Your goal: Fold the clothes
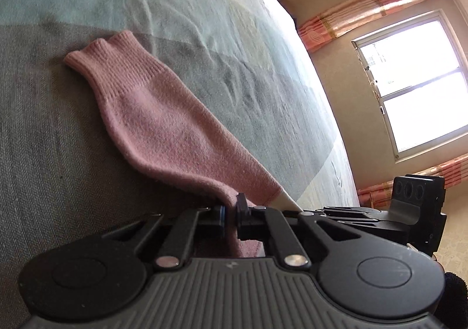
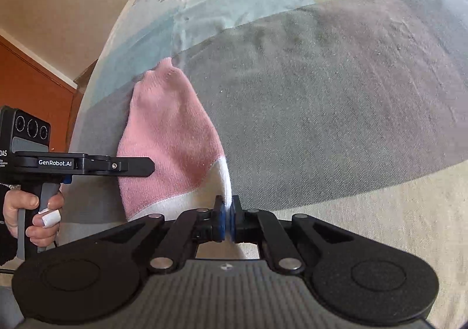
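Bed point(image 1: 73, 153) with patchwork sheet fills view, wide bare space for folding. Window point(image 1: 415, 86), curtains point(image 1: 374, 7) well off, nothing in way.

Pink sock point(image 1: 152, 112) draped over bed, cuff end lying on sheet. Looks light, limp, fuzzy knit; should sag between grips, best held at edges.

Left gripper point(image 1: 229, 212) clamped on pink edge. Right gripper point(image 2: 227, 212) clamped on white toe point(image 2: 225, 182).

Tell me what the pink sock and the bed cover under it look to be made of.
Pink sock: a soft, matte knit, likely cotton or a wool blend; ribbed cuff, fuzzy surface, white toe. Bed cover: a thin woven fabric, probably cotton, matte; fine weave lines, light wrinkles, patchwork colour blocks. Fibre content cannot be confirmed by sight.
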### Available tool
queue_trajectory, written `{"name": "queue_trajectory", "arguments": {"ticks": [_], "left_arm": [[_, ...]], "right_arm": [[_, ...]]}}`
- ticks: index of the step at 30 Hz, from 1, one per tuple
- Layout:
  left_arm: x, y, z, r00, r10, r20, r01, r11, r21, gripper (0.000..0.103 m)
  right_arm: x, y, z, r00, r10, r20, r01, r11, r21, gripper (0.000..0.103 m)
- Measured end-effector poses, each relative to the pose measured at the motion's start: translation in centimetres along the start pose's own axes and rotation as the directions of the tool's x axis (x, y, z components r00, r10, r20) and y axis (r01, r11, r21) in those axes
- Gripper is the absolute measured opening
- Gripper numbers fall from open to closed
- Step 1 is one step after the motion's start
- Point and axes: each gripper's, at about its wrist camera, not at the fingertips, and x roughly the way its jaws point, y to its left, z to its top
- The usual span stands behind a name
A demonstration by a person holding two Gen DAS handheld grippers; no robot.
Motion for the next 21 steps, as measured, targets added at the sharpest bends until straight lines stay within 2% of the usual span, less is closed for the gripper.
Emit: {"name": "queue_trajectory", "arguments": {"ticks": [4, 7, 9, 11, 12, 14, 15, 17, 19, 21], "left_arm": [[2.4, -1.8, 2.5, 0.999, -0.006, 0.038, 0.003, 0.998, 0.059, 0.004], [3.1, -1.4, 2.7, 1.000, 0.003, 0.012, -0.003, 0.999, 0.048, 0.004], [2.6, -0.7, 2.3, 1.000, 0.014, -0.022, -0.013, 0.999, 0.042, 0.005], [1.5, -0.1, 1.5, 0.998, 0.026, -0.050, -0.023, 0.998, 0.053, 0.007], [0.9, 0.2, 1.2, 0.998, 0.032, -0.063, -0.028, 0.998, 0.060, 0.009], [-0.4, 0.5, 0.4, 0.995, 0.029, -0.097, -0.022, 0.997, 0.073, 0.020], [-0.9, 0.6, 0.1, 0.993, 0.021, -0.117, -0.012, 0.997, 0.073, 0.020], [-2.1, 0.8, -1.4, 0.985, 0.012, -0.171, 0.002, 0.996, 0.085, 0.024], [-2.6, 0.7, -2.8, 0.975, 0.005, -0.224, 0.017, 0.996, 0.093, 0.030], [-2.5, 0.5, -4.3, 0.959, -0.012, -0.282, 0.038, 0.995, 0.087, 0.033]], "right_arm": [[-1.6, -1.9, 1.1, 0.993, -0.102, 0.055, 0.100, 0.994, 0.038, 0.006], [-1.0, -2.8, 2.5, 0.986, -0.144, 0.090, 0.137, 0.987, 0.081, 0.005], [-0.3, -3.9, 3.2, 0.984, -0.145, 0.106, 0.130, 0.982, 0.136, 0.003], [-0.6, -4.6, 3.2, 0.984, -0.106, 0.141, 0.077, 0.978, 0.196, 0.005], [-1.2, -4.7, 2.7, 0.984, -0.085, 0.157, 0.052, 0.977, 0.206, 0.008], [-2.8, -4.9, 1.5, 0.985, -0.050, 0.166, 0.016, 0.979, 0.204, 0.016], [-3.4, -4.9, 0.7, 0.987, -0.052, 0.154, 0.022, 0.981, 0.195, 0.020], [-4.7, -5.2, -1.4, 0.993, -0.068, 0.096, 0.051, 0.984, 0.171, 0.027], [-5.9, -6.1, -3.9, 0.995, -0.100, 0.026, 0.094, 0.981, 0.171, 0.047], [-6.6, -7.1, -6.4, 0.990, -0.133, -0.038, 0.138, 0.975, 0.176, 0.051]]}}
